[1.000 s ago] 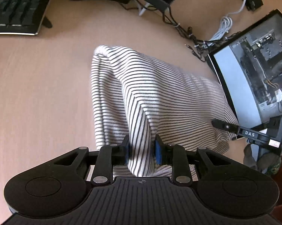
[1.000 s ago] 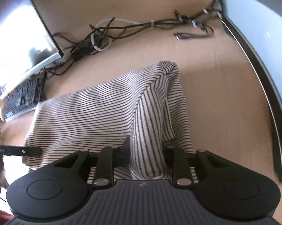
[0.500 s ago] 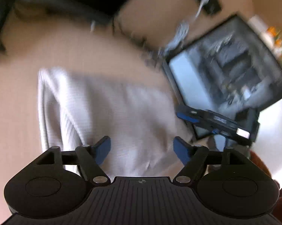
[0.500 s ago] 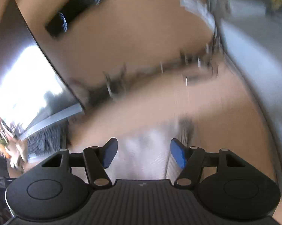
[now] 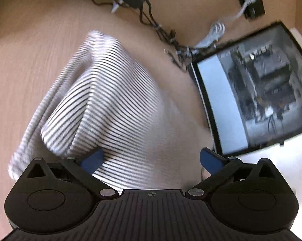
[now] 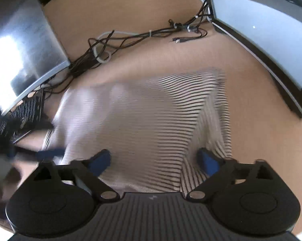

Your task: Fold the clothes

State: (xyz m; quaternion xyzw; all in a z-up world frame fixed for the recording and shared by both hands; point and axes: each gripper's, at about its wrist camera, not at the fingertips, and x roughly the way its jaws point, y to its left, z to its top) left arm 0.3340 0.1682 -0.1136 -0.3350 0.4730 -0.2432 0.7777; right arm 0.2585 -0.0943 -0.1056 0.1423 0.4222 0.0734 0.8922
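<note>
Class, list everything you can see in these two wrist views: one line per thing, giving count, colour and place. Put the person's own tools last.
Striped garment: one, white with dark stripes, bunched on the desk between both tongs.
Desk: one, light wood, under everything.
Cables: a tangled bundle, mostly black with one pale, along the desk's back edge.
Monitor: one, black frame, right of the garment in the left view.
Keyboard: one, black, far left in the right view.
Left tongs: black with blue pads, open.
Right tongs: black with blue pads, open.
</note>
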